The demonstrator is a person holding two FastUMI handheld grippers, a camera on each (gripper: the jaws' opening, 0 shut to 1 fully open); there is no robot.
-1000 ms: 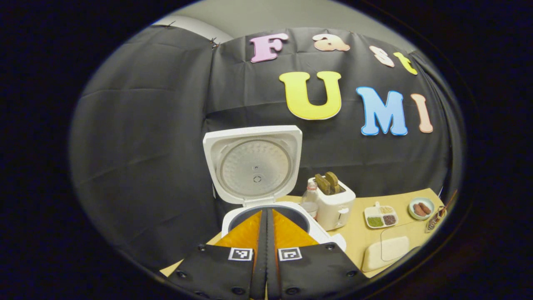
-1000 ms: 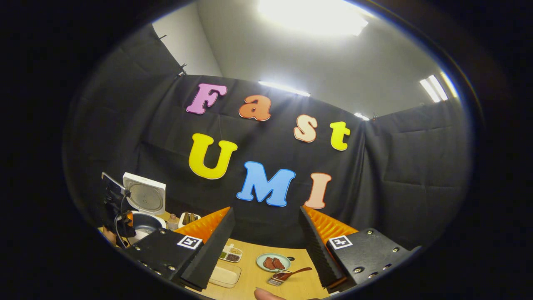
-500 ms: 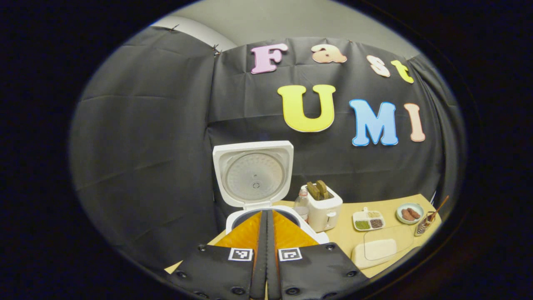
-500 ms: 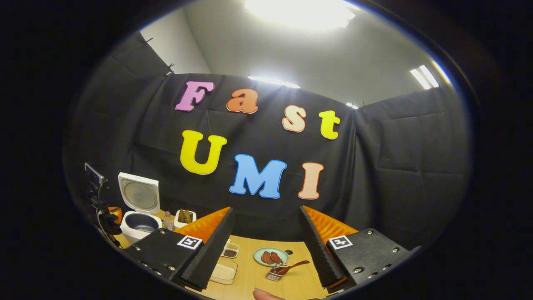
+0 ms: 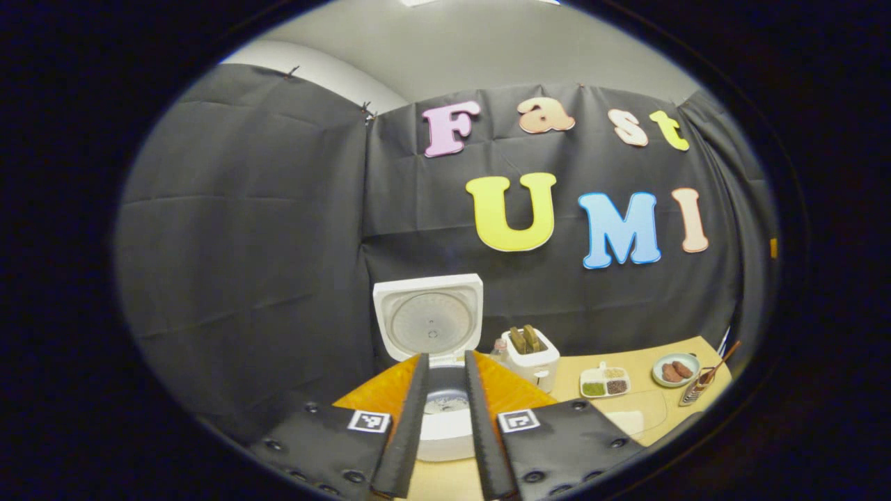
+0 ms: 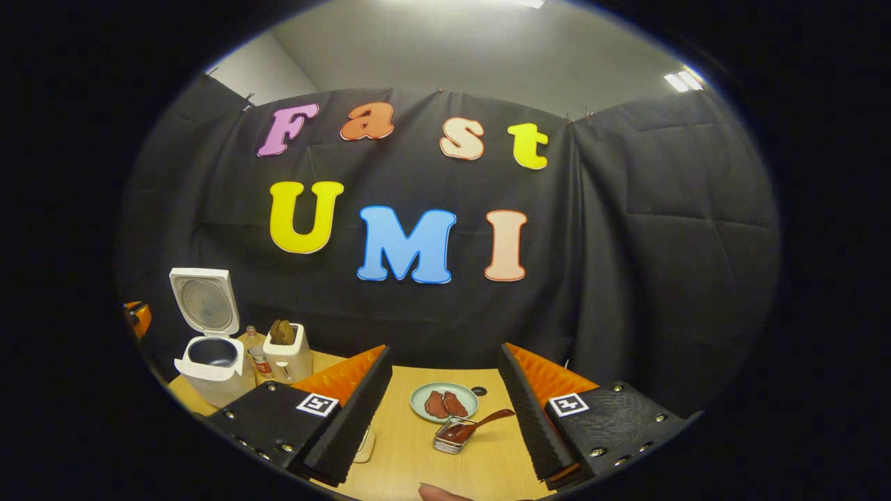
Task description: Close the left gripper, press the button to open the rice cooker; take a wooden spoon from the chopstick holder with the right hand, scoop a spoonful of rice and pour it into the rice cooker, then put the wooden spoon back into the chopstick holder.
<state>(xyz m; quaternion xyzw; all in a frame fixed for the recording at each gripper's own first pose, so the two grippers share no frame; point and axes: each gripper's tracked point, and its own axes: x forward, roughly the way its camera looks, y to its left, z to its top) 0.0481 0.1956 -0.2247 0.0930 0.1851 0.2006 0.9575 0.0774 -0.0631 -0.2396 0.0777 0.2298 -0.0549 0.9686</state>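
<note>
Cooker (image 6: 209, 348) lid up; spoon (image 6: 480, 423) lower centre. My right tongs (image 6: 445, 410) spread: straddle handle, pinch squarely. Left tongs (image 5: 445, 410) slightly parted.

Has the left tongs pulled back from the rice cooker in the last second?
Yes. The left tongs has backed away from the rice cooker, which now looks smaller and farther off, and its jaws have parted.

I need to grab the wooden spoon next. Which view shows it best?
The right gripper view: the wooden spoon lies close ahead between the open claw's fingers, resting in the chopstick holder. The left gripper view shows it small at the table's far right edge.
</note>
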